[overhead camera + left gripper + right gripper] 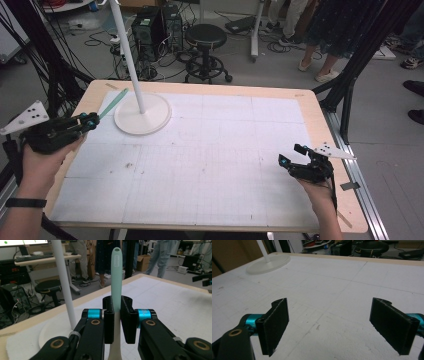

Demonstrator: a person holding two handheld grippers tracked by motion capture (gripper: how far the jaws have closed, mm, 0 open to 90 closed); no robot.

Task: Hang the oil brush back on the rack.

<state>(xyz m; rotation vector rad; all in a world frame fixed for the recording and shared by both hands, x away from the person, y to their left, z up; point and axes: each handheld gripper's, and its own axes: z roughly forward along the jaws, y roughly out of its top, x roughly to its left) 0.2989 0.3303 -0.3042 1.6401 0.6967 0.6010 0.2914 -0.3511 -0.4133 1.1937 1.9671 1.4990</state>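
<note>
Overhead, left gripper (90, 120) held at the table's left edge, jaws clamped on a mint-green toothbrush (114, 102) that juts past the fingertips toward the white lamp base (150, 120) just beyond. Right gripper (292, 155) low over the white gridded mat (210, 165) near the right edge, jaws spread, nothing between them. Next, along the left gripper (117, 315): pads pressed on the toothbrush (116, 277), its pale handle running back beneath the fingers, green end rising ahead, white lamp pole (63, 282) off to one side. Lastly, along the right gripper (329, 325): pads wide apart over bare mat (332, 290), lamp base (268, 263) far ahead.
</note>
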